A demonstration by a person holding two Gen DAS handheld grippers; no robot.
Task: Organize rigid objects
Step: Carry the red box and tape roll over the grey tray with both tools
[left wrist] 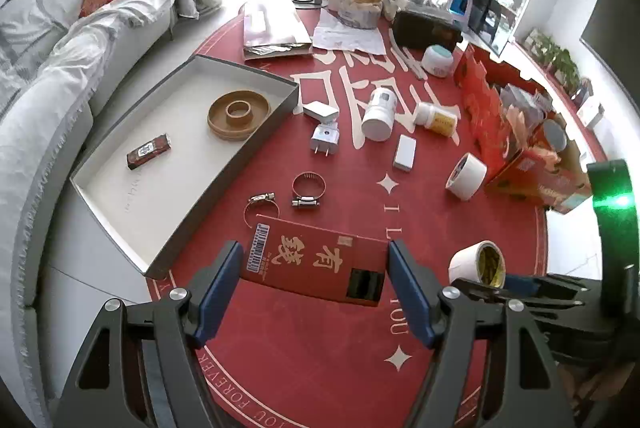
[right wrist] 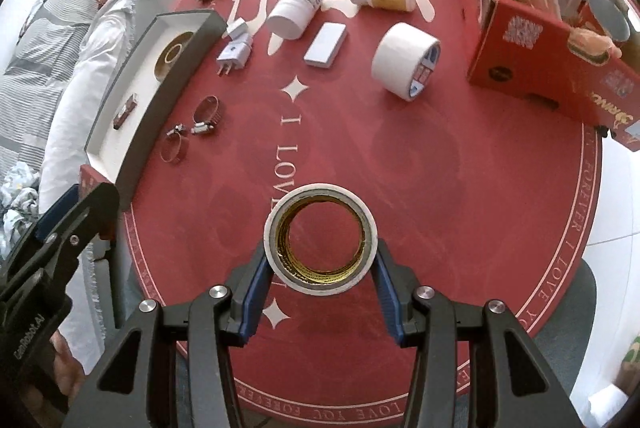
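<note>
Two handheld grippers work over a round red tablecloth point(right wrist: 460, 188) printed with white characters and a ring of lettering. The left gripper point(left wrist: 316, 278) pinches a flat red box point(left wrist: 320, 260) with gold characters and a barcode sticker, its blue pads pressed on the box's two short ends; the box sits tilted just above the cloth. The right gripper point(right wrist: 320, 268) clamps a white tape roll point(right wrist: 320, 238) with a gold-printed inner core, pads on opposite sides of the roll, its hole facing the camera. In the left wrist view this same roll appears at 4 o'clock, beside the right gripper's dark frame. At 10 o'clock from the red box lies an open grey tray point(left wrist: 120, 204) with a white floor, holding a brown ring-shaped dish point(left wrist: 239, 114) and a small dark red packet point(left wrist: 149, 151). Two metal hose clamps point(left wrist: 306, 190) lie on the cloth just beyond the red box, at 12 o'clock. Farther up the cloth sit a white plug adapter point(left wrist: 325, 140), a small white box point(left wrist: 405, 153), a white bottle point(left wrist: 380, 114) on its side and a yellow-labelled bottle point(left wrist: 438, 118) beside it. A second white tape roll point(left wrist: 466, 176) lies at 2 o'clock, near a red cardboard carton point(left wrist: 532, 180) stuffed with packets. A sofa point(left wrist: 60, 88) with grey and white covers runs along 9 o'clock.
</note>
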